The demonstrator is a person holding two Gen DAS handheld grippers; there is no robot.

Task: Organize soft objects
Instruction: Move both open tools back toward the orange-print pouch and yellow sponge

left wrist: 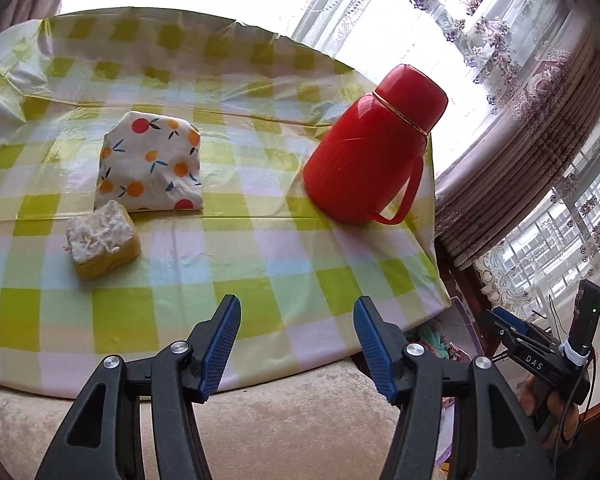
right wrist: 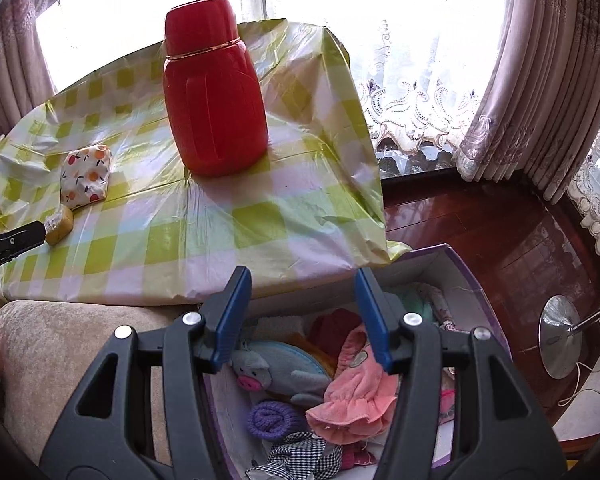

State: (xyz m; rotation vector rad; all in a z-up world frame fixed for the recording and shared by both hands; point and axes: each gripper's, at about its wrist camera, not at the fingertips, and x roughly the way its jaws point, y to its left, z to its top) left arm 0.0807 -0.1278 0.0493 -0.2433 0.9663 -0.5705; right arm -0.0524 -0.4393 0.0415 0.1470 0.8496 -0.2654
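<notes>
Below the right gripper, whose jaws stand wide apart and hold nothing, a box beside the table is filled with soft things: a grey pig, a pink cloth, a purple knit roll. The left gripper is also wide open and empty, over the near edge of the checked tablecloth. Farther on the table lies a sponge, touching a fruit-print pouch behind it. A red thermos stands to the right, well apart.
</notes>
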